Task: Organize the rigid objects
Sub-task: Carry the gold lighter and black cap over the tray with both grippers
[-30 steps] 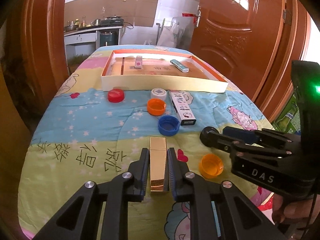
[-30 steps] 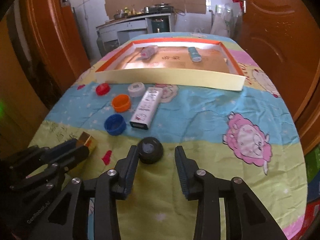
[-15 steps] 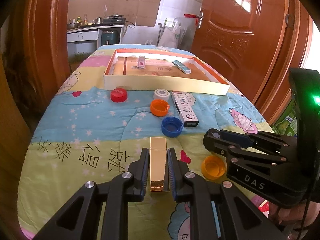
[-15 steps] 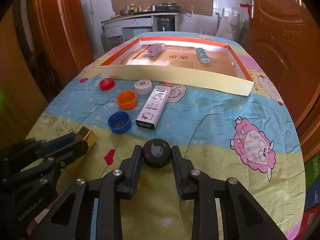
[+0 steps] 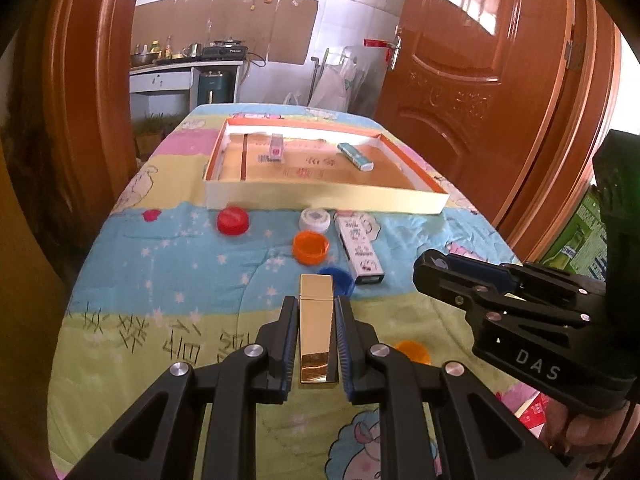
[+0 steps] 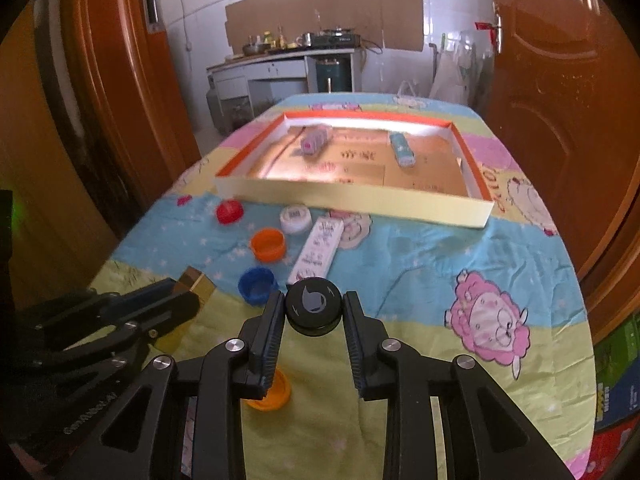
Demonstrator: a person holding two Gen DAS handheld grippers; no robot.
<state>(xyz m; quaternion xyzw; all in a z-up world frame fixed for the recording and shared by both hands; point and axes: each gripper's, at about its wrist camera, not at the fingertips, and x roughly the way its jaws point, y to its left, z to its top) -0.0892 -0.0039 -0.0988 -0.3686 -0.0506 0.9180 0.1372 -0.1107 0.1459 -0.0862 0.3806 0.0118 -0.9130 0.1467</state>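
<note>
My left gripper [image 5: 316, 308] is shut on a gold rectangular box [image 5: 317, 328], held lengthwise above the quilt. My right gripper [image 6: 313, 305] is shut on a black round cap [image 6: 313, 308], lifted off the cloth. From the left wrist view the right gripper [image 5: 434, 266] shows side-on at the right. A shallow cardboard tray [image 5: 320, 200] [image 6: 352, 200] lies further back and holds a pink-labelled small box [image 5: 277, 151] and a teal stick-shaped item [image 5: 355, 156]. A white long box [image 5: 360, 248], red cap [image 5: 233, 220], white cap [image 5: 315, 219], orange cap [image 5: 310, 246] and blue cap [image 6: 258, 285] lie before the tray.
Another orange cap [image 6: 269, 396] lies on the quilt under my right gripper. Brown wooden doors [image 5: 472, 64] flank the table on both sides. A kitchen counter [image 6: 280, 64] stands beyond the far end. A person's hand [image 5: 588, 432] grips the right tool.
My right gripper has closed on the black cap and lifted it off the quilt. The left gripper keeps its hold on the gold box and has risen a little.
</note>
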